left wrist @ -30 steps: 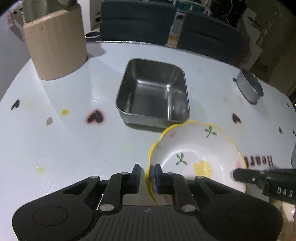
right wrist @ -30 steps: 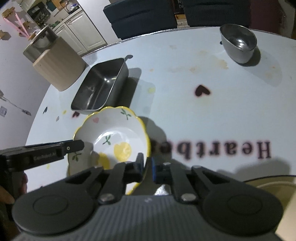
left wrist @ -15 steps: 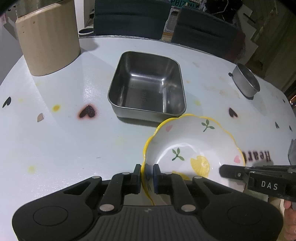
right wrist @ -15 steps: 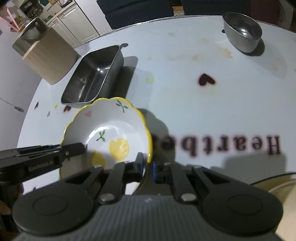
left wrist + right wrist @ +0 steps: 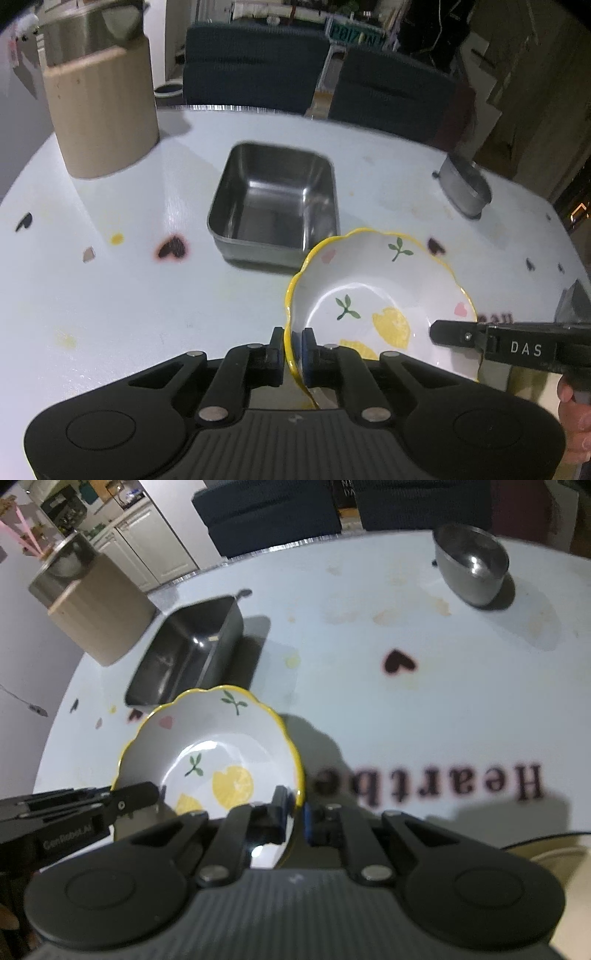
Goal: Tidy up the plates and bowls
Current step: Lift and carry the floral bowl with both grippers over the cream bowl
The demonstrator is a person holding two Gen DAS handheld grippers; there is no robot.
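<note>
A white scalloped bowl (image 5: 369, 295) with a yellow rim and lemon print hangs just above the table, held from both sides. My left gripper (image 5: 293, 338) has its jaws closing on the bowl's near-left rim, with the pads pressing on both faces. My right gripper (image 5: 293, 805) is shut on the opposite rim of the bowl (image 5: 221, 746). Each gripper shows in the other's view: the right gripper (image 5: 436, 332) at the bowl's right edge, the left gripper (image 5: 147, 794) at its left edge.
A square steel tray (image 5: 275, 199) sits just beyond the bowl. A small steel bowl (image 5: 465, 184) stands at the far right. A wooden cylinder (image 5: 99, 110) stands far left, and dark chairs (image 5: 255, 66) stand behind the white table (image 5: 110, 295). A beige plate edge (image 5: 554, 853) shows at bottom right.
The left jaws drew in onto the bowl's rim. The bowl has come up off the table between both grippers, and its shadow now shows beneath it.
</note>
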